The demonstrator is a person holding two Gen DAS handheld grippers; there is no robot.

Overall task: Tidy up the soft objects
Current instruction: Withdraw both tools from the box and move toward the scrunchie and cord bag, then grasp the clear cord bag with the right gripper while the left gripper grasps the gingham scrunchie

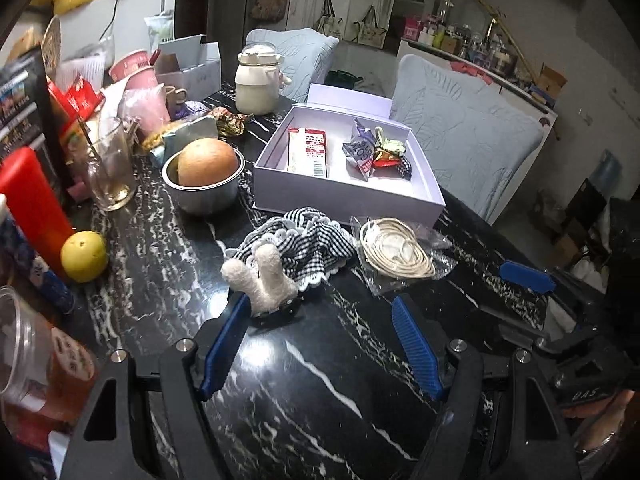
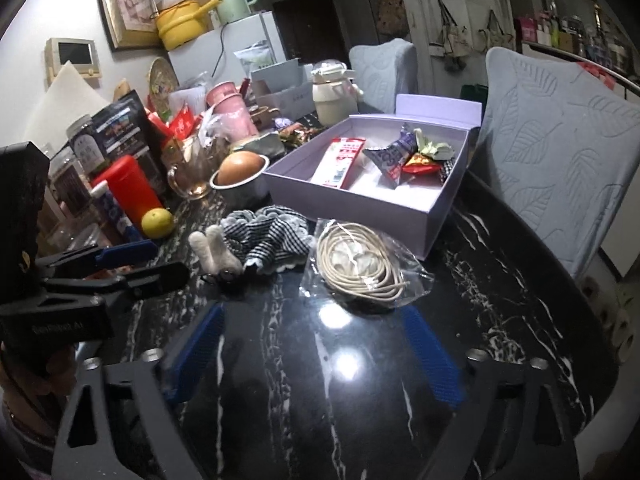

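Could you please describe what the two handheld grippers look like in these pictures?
Both are matte black frames with triangular cutouts and silver bolts. The left gripper and the right gripper each carry two blue ribbed finger pads. The left gripper's black body bears faint white lettering, too blurred to read.

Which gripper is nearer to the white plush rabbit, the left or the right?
Left. The left gripper has one finger right beside the white plush rabbit; the right gripper is open before the bagged cord.
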